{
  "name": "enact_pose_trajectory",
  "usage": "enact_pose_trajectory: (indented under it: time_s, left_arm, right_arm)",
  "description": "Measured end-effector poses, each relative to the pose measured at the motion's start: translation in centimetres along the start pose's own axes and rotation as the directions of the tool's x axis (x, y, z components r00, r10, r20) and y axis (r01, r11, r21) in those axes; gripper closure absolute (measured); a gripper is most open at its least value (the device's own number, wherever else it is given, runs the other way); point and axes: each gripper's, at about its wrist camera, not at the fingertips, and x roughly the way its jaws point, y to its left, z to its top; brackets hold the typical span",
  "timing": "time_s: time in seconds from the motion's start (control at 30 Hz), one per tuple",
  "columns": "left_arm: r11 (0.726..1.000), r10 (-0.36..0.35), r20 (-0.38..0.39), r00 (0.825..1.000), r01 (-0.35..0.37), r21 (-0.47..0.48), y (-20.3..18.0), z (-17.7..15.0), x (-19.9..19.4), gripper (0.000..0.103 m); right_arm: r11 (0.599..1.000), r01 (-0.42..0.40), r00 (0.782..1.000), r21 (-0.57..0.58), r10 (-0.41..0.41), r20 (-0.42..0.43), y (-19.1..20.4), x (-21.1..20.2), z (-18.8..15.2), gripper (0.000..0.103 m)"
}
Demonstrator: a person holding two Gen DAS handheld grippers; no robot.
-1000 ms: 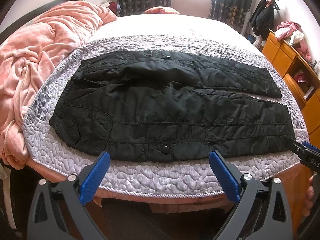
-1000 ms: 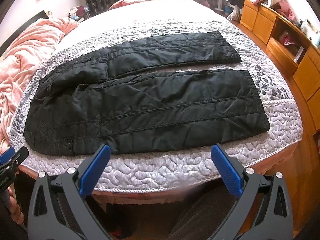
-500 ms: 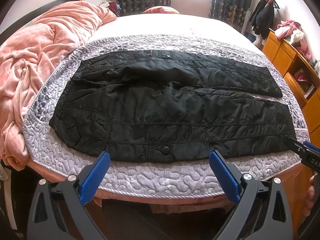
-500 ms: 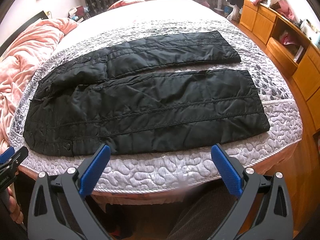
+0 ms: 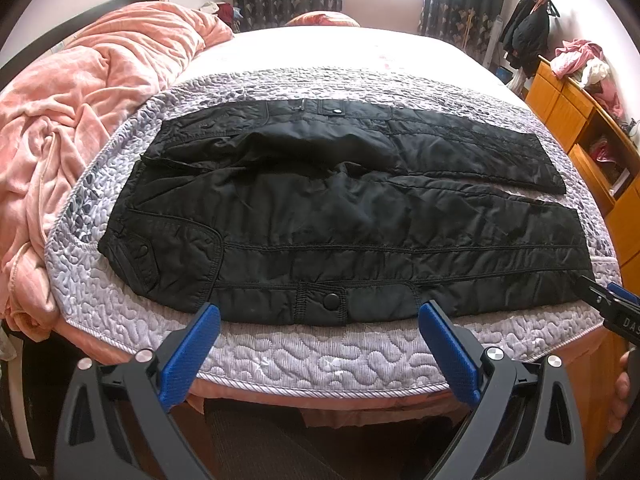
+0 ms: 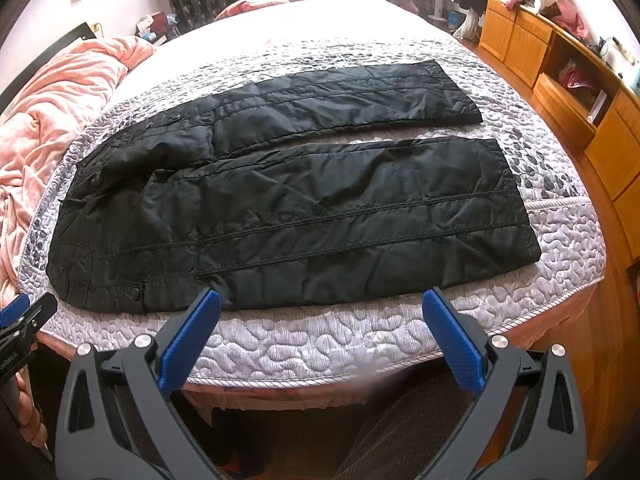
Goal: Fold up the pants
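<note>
Black quilted pants (image 5: pixel 340 216) (image 6: pixel 288 204) lie spread flat across the near end of the bed, waist to the left, both legs running right with a gap between them. My left gripper (image 5: pixel 320 312) hovers open just short of the near waist-side hem, by the snap button. My right gripper (image 6: pixel 322 300) hangs open at the near edge of the closer leg. Neither one touches the cloth. Each gripper shows at the margin of the other's view, as the right gripper (image 5: pixel 612 308) and the left gripper (image 6: pixel 24 320).
The pants rest on a grey quilted bedspread (image 5: pixel 320 356) (image 6: pixel 320 340). A heaped pink blanket (image 5: pixel 72 112) (image 6: pixel 48 112) fills the bed's left side. Wooden drawers and shelves (image 5: pixel 592 128) (image 6: pixel 560 64) line the right wall. Dark floor lies below the bed edge.
Both grippers have crept a little closer to the pants' near edge; the pants lie as before.
</note>
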Motion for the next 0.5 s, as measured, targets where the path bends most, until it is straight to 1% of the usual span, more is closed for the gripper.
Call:
enact_pose_trajectory:
  time_s: [0.5]
  left_arm:
    - [1.0,0.001,0.005,1.0,-0.001,0.0,-0.03,0.13,0.05,0.004]
  right_arm:
    - [1.0,0.003,1.0,-0.006,-0.003,0.009,0.0,0.06,-0.03,0.003]
